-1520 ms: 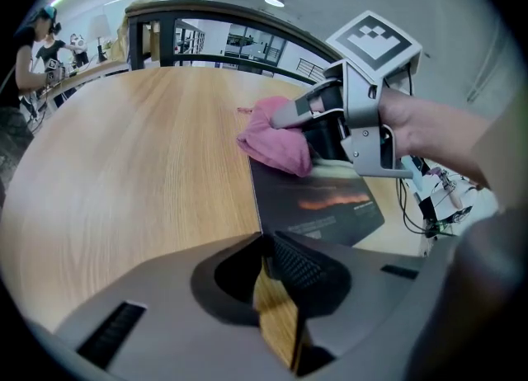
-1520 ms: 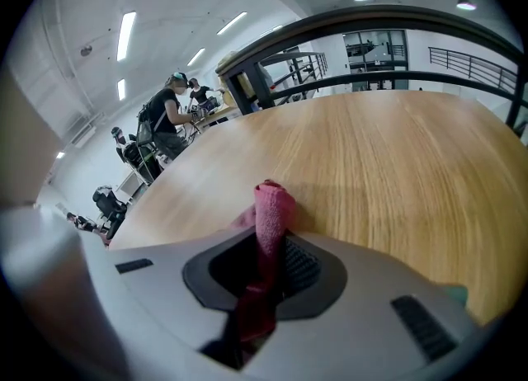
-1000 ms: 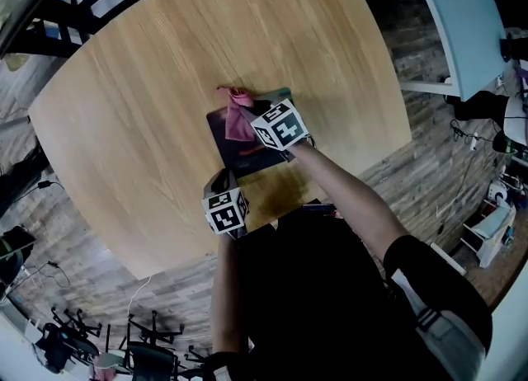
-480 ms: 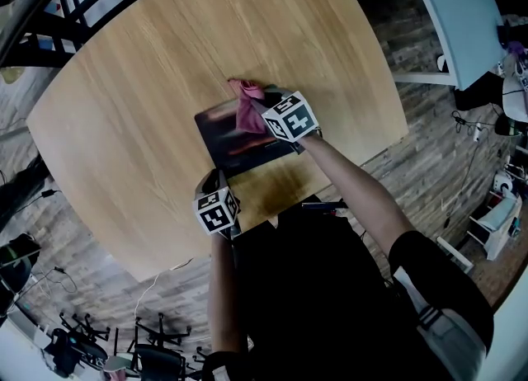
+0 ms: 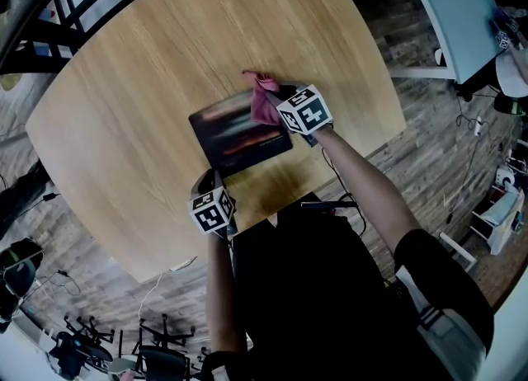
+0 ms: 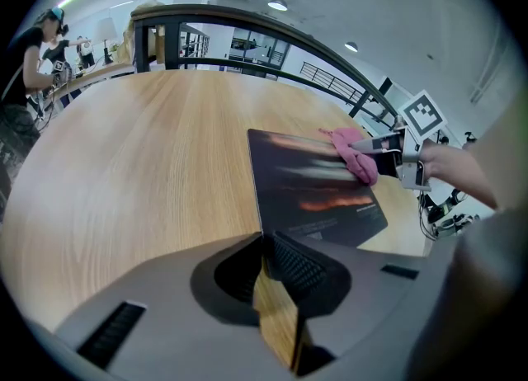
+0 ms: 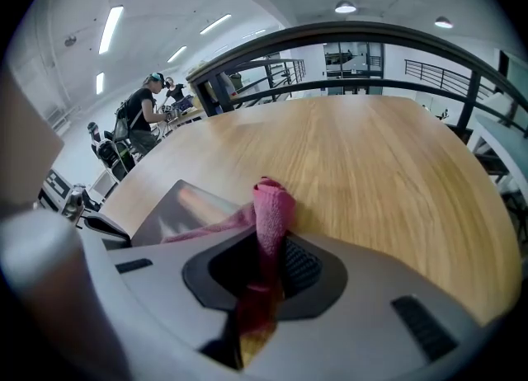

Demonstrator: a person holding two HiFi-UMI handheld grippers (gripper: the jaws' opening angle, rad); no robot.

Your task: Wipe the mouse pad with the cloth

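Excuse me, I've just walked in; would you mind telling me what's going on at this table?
A person with a gripper in each hand is cleaning a dark mouse pad that lies on the wooden table. The right gripper is clamped on a pink cloth, which sits near the pad's far right corner. The left gripper has its jaws nearly together at the pad's near left corner, apparently pinching it to hold it steady.

1 mouse pad (image 5: pixel 235 136), 1 cloth (image 5: pixel 264 103)
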